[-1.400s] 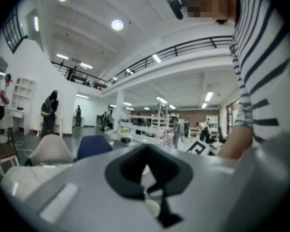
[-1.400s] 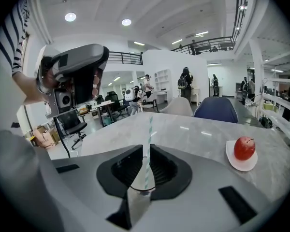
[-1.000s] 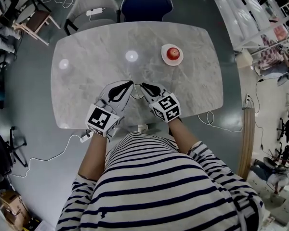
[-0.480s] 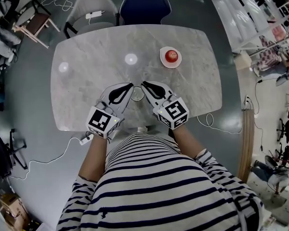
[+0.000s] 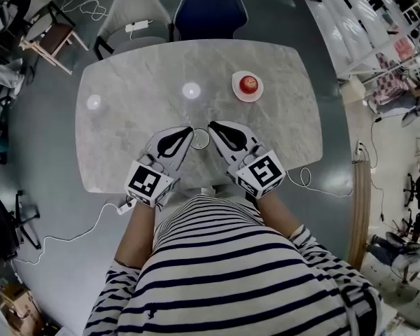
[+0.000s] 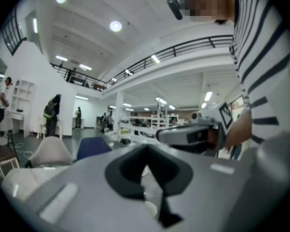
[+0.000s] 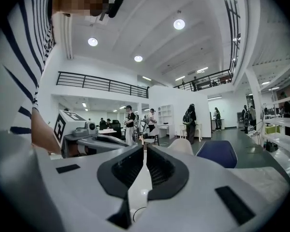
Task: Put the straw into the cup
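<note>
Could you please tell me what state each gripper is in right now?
Left gripper: shut, nothing seen between the jaws.
Right gripper: jaws a slit apart; holding anything cannot be told.

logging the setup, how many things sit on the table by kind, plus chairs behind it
cup: 1
plate: 1
apple: 1
chairs: 2 (grey chair, blue chair)
total: 5
No straw can be made out lying on the table.
</note>
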